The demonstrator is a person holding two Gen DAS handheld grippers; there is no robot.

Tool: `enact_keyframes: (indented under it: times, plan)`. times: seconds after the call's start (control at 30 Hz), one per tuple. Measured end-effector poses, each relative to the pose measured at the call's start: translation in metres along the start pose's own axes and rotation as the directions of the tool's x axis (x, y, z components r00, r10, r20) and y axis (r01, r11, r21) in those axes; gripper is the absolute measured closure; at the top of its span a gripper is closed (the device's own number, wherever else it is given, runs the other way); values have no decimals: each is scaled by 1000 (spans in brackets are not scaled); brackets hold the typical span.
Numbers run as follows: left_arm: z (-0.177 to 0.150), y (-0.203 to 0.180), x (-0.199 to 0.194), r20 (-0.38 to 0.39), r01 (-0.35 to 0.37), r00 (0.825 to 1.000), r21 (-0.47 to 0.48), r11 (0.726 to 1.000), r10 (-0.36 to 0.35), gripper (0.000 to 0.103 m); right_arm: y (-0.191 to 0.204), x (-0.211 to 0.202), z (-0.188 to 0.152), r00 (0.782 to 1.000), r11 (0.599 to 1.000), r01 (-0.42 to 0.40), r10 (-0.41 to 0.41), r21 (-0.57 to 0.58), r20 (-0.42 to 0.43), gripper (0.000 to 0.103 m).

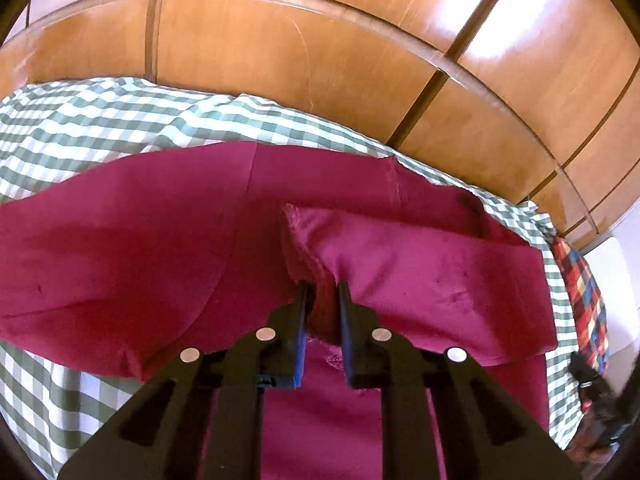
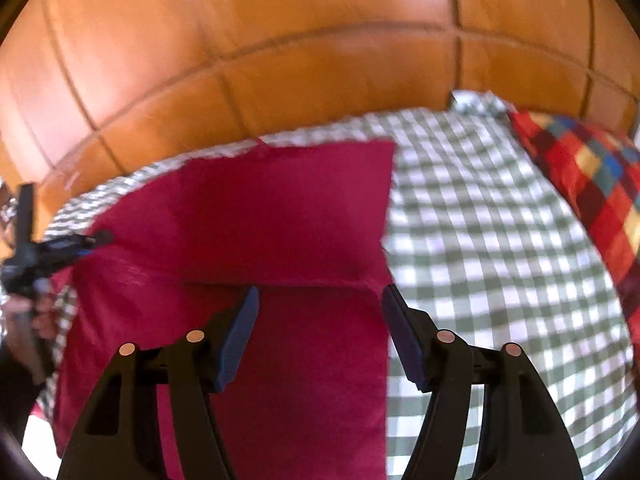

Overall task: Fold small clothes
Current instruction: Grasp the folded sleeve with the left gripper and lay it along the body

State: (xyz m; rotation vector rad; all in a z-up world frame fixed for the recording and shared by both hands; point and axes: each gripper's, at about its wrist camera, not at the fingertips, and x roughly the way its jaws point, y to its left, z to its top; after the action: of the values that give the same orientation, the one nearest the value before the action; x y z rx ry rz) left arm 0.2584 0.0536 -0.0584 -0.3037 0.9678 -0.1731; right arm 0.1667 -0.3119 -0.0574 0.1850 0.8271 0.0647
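Magenta garment [image 1: 120, 248] | left tongs [image 1: 322, 286] pinch its hem; right tongs [image 2: 320, 294] spread wide, unladen

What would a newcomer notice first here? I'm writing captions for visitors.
The magenta garment spread across the green checked cloth dominates both views. The left gripper pinches a folded edge of it, jaws shut on the fabric, while the right gripper hovers open above the garment's right edge. A bright multicoloured plaid cloth lies at the far right.
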Motion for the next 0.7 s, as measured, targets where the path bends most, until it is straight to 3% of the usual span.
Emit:
enact_keyframes:
  times: [0.1,0.2,0.27,0.37,0.6,0.67,0.7]
  plan:
    - [3,-6,-3,26,-11,1000,9,1000,10,89,11,18,20,1000,1000,-7,7,-6,3,39]
    - [5,-11,-3,64,-101,993,57,993,98,88,10,67,24,995,999,37,-34,31,-92,39]
    - [3,-5,5,40,-148,988,66,987,146,85,9,95,15,983,995,91,-86,28,-160,39]
    - [-6,17,5,29,-162,987,24,987,161,74,22,100,-4,986,986,153,-156,-60,-63,38]
    - [-37,66,-41,48,-88,994,-123,988,94,75,26,97,-11,981,979,187,-190,-81,-35,36]
    - [-49,82,-60,63,-125,988,-169,978,138,55,26,98,-11,979,977,195,-199,-87,-34,36]
    - [-54,90,-70,77,-133,986,-191,972,150,54,26,99,-11,979,976,197,-201,-88,-33,36]
